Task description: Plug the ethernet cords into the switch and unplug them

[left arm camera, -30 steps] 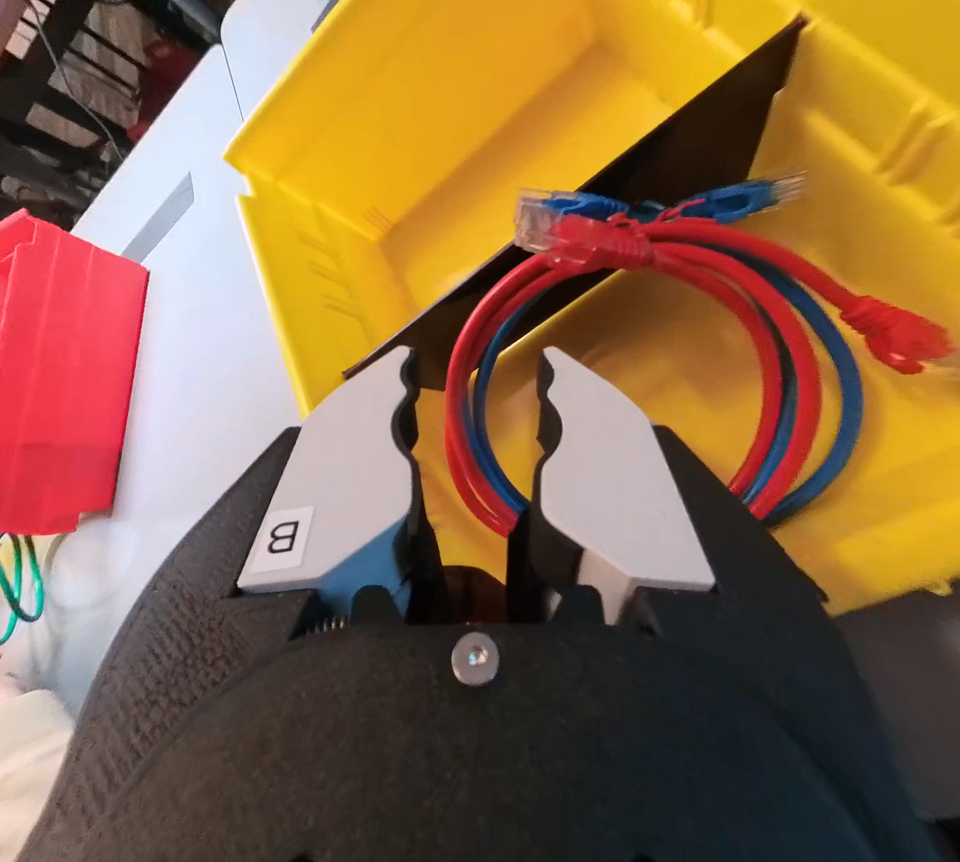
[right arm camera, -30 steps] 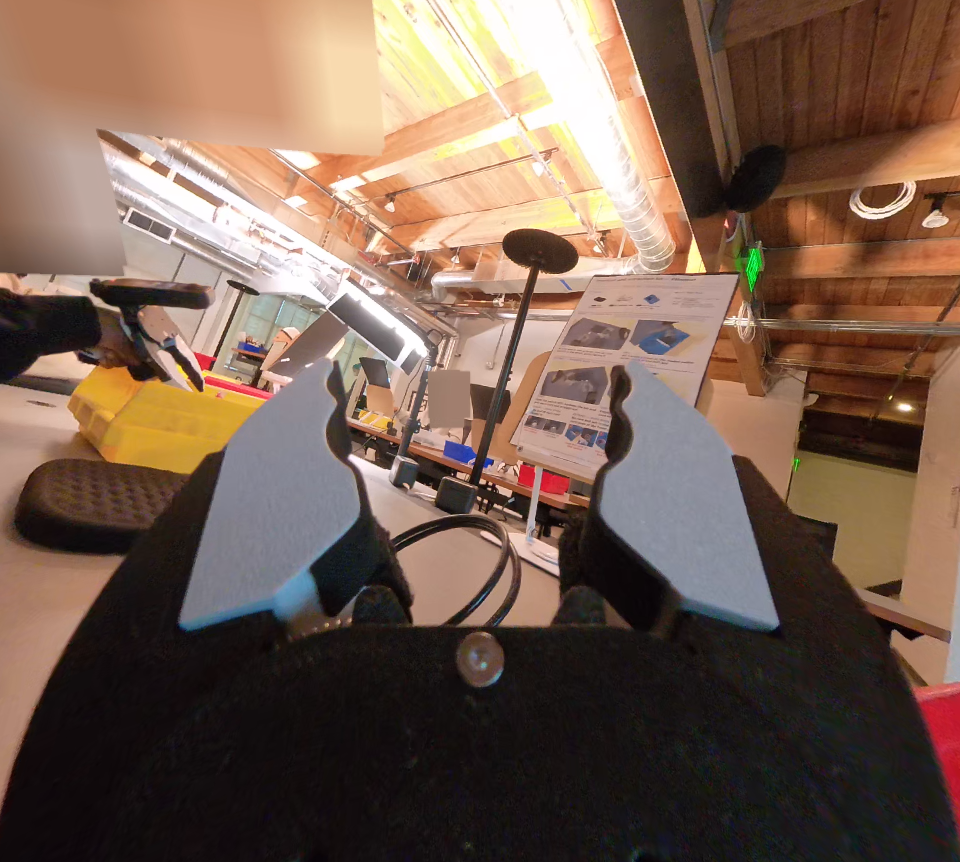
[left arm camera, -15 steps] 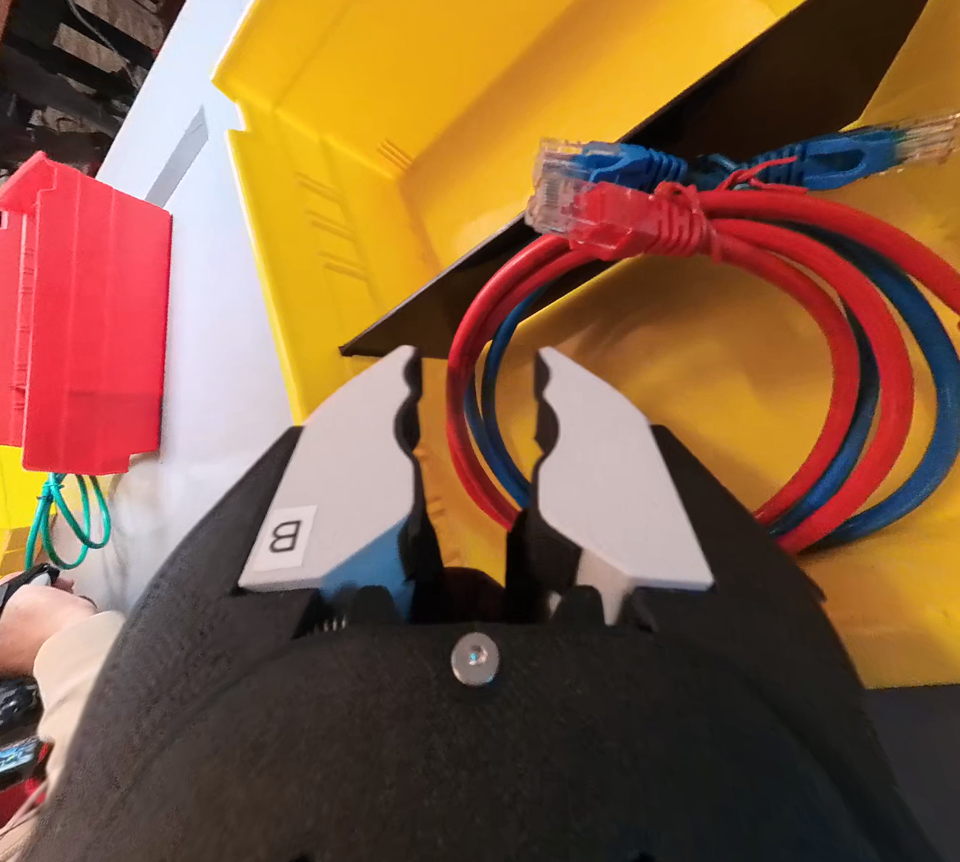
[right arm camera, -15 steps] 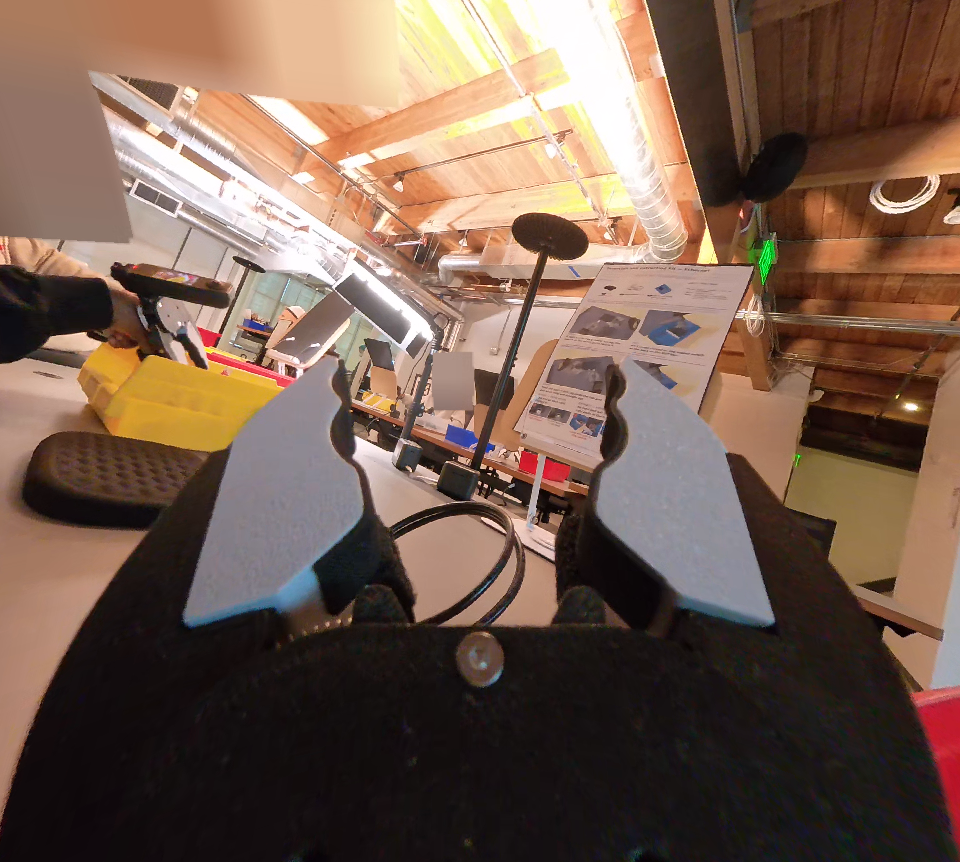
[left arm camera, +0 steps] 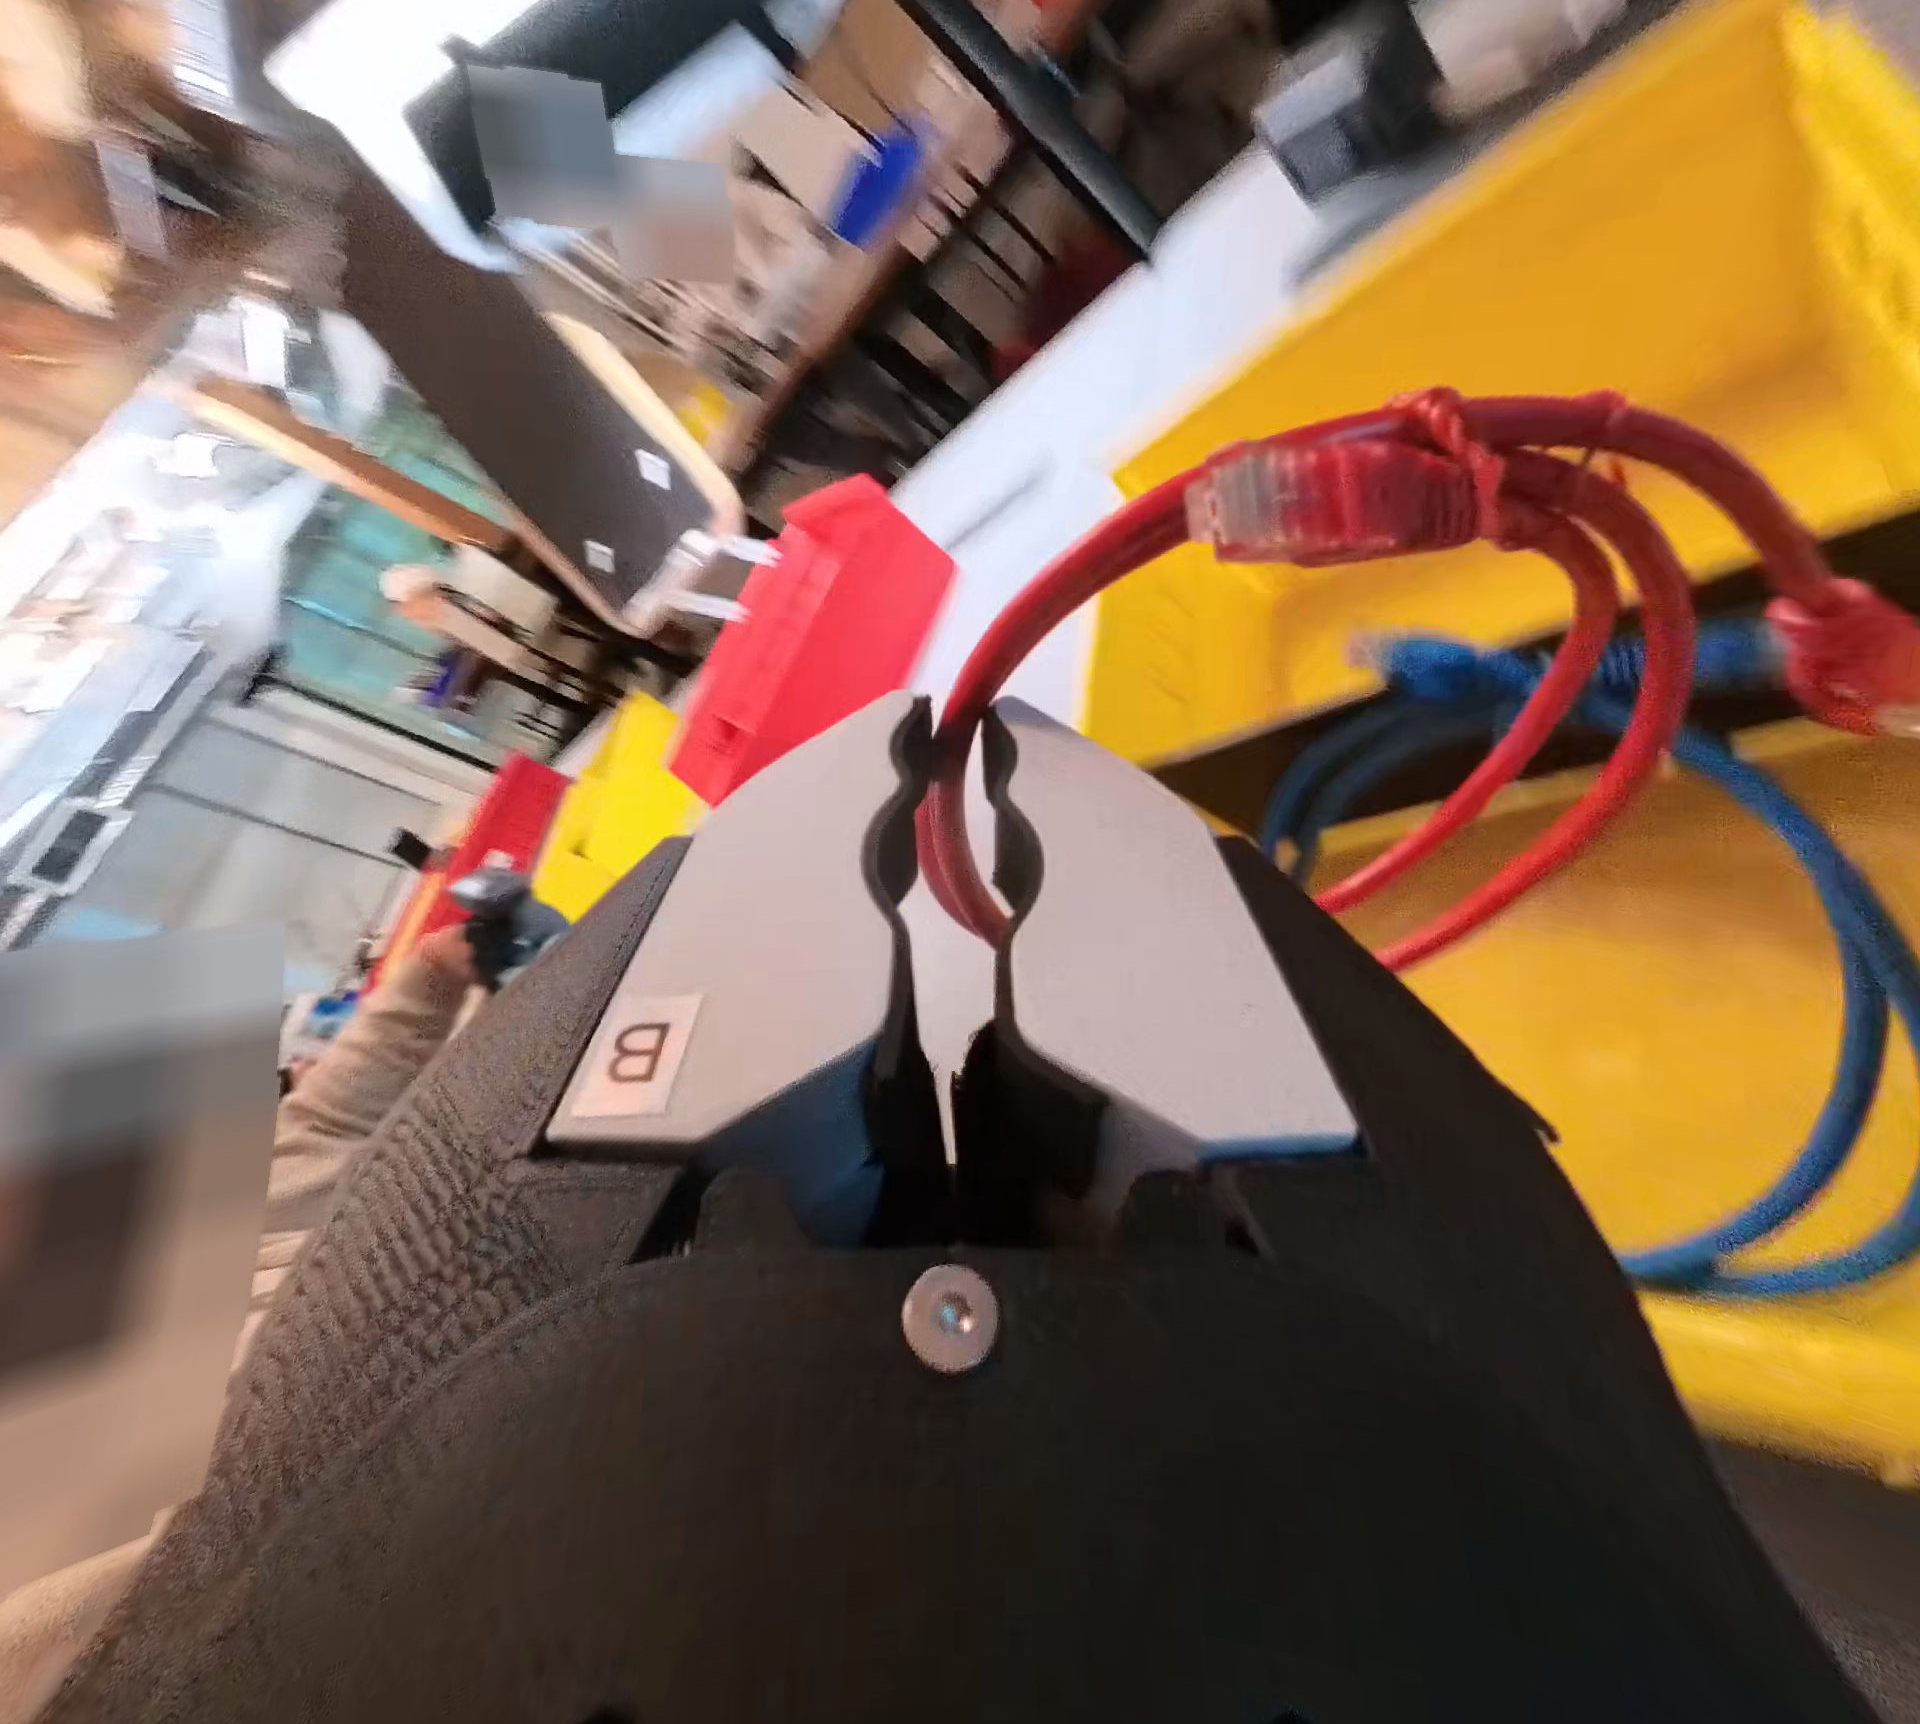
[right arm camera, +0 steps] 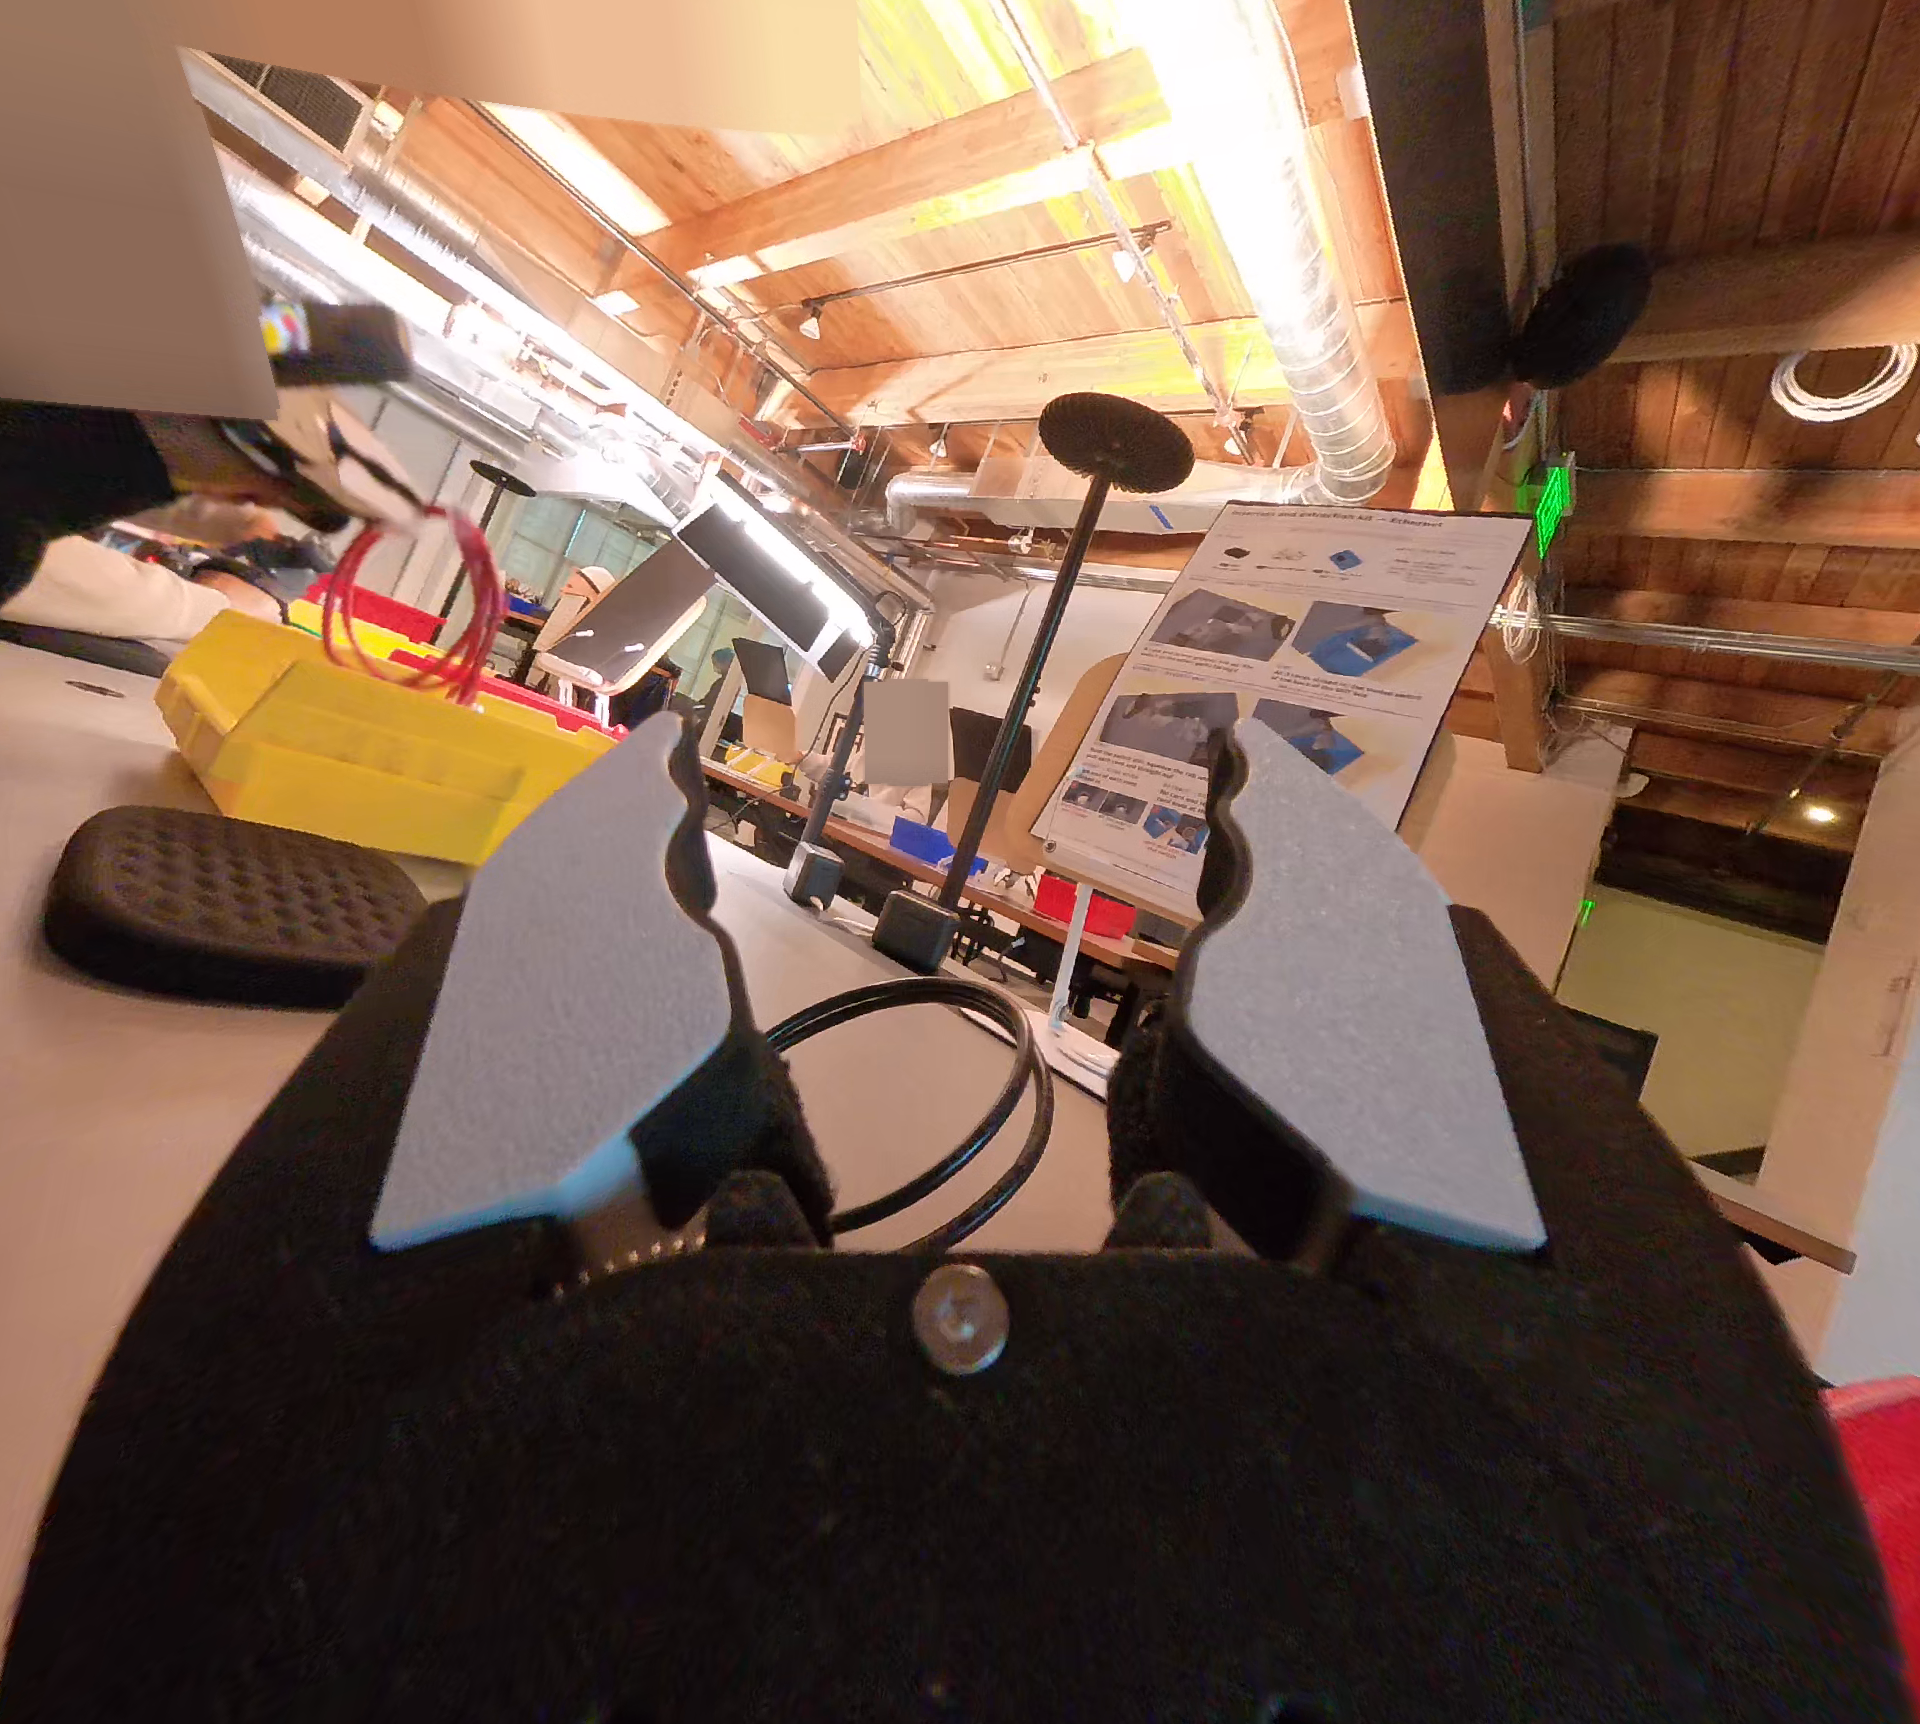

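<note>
The left claw has its grey scalloped fingers nearly closed, pinching a loop of the glossy red ethernet cord; the coil swings out toward 2 o'clock, bound at its top by a twist tie beside a clear-tipped plug. At 3 o'clock the blue ethernet cord, a matte round coil, lies inside the smooth yellow plastic bin, just under a black divider. A blocky red bin sits at 11 o'clock on the pale counter; the room behind is motion-blurred. The right claw stands wide open and empty, its grainy grey fingers well apart above the counter. Between them lies a thin black cable loop. At 9 o'clock rests a dimpled black rubbery pad, and beyond it, at 10 o'clock, the yellow bin with the red coil raised above it. A printed sheet on a stand rises at 1 o'clock.
</note>
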